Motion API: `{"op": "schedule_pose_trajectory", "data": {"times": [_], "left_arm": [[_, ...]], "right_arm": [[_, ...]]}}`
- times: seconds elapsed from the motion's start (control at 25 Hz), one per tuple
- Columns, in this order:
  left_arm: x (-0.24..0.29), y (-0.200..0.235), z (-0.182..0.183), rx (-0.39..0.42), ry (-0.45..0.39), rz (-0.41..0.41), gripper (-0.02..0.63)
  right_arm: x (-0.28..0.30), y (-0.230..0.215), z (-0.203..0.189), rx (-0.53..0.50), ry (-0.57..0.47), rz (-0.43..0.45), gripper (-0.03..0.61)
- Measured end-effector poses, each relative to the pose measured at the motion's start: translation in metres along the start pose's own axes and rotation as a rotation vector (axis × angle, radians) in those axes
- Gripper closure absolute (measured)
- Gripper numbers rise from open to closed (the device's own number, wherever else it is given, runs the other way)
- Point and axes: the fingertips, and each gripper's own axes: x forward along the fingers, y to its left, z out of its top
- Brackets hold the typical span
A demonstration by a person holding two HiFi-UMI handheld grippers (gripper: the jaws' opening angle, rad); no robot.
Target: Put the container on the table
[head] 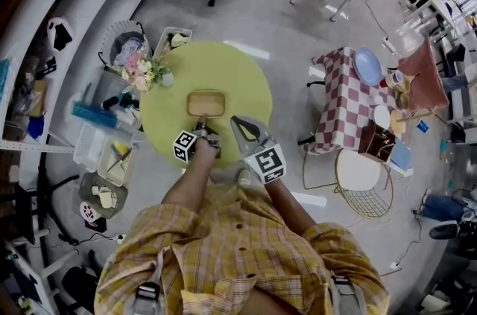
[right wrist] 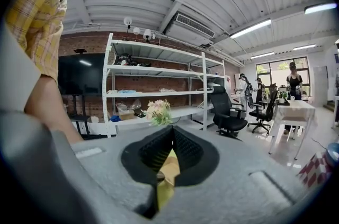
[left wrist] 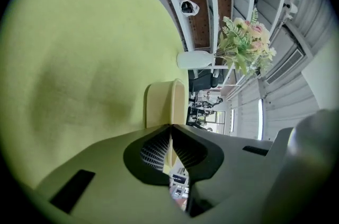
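Observation:
A shallow tan container (head: 206, 104) sits on the round yellow-green table (head: 246, 83), near its middle. My left gripper (head: 203, 129) is at the container's near edge, shut on its thin rim. In the left gripper view the pale container wall (left wrist: 167, 104) runs from between the closed jaws (left wrist: 170, 127) out over the table top (left wrist: 79, 59). My right gripper (head: 237, 121) hovers just right of the container, over the table's near edge, shut with nothing in it. In the right gripper view its jaws (right wrist: 172, 130) meet at the tips and point level at the shelves.
A vase of flowers (head: 141, 69) stands at the table's left edge, with its white vase (left wrist: 195, 60) also in the left gripper view. Bins and a shelf unit (head: 104, 157) crowd the left. A checkered table (head: 344, 94) and a wire chair (head: 363, 179) stand to the right.

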Motion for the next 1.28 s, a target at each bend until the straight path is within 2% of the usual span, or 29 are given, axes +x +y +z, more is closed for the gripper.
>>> {"op": "schedule_pose_trajectory", "data": {"times": [0.12, 0.44, 0.6, 0.8, 0.96, 1.28], "left_arm": [[0.002, 0.002, -0.001, -0.027, -0.005, -0.019, 0.595], [0.007, 0.005, -0.010, -0.028, 0.025, -0.041, 0.595], [0.006, 0.007, -0.007, -0.006, 0.032, -0.021, 0.594], [0.004, 0.009, -0.004, 0.001, 0.035, -0.012, 0.541], [-0.001, 0.011, -0.003, 0.001, 0.032, -0.010, 0.540], [-0.010, -0.008, -0.007, 0.005, 0.041, -0.070, 0.540]], "right_arm": [[-0.001, -0.001, -0.002, 0.015, -0.002, -0.005, 0.581], [-0.006, -0.004, -0.004, 0.021, -0.004, -0.003, 0.580], [-0.007, -0.006, -0.004, 0.025, -0.003, -0.008, 0.580], [-0.007, -0.007, -0.007, 0.040, 0.000, -0.008, 0.580], [-0.008, -0.006, -0.007, 0.045, -0.005, -0.009, 0.581], [-0.015, -0.008, -0.010, 0.046, -0.003, -0.017, 0.580]]}}
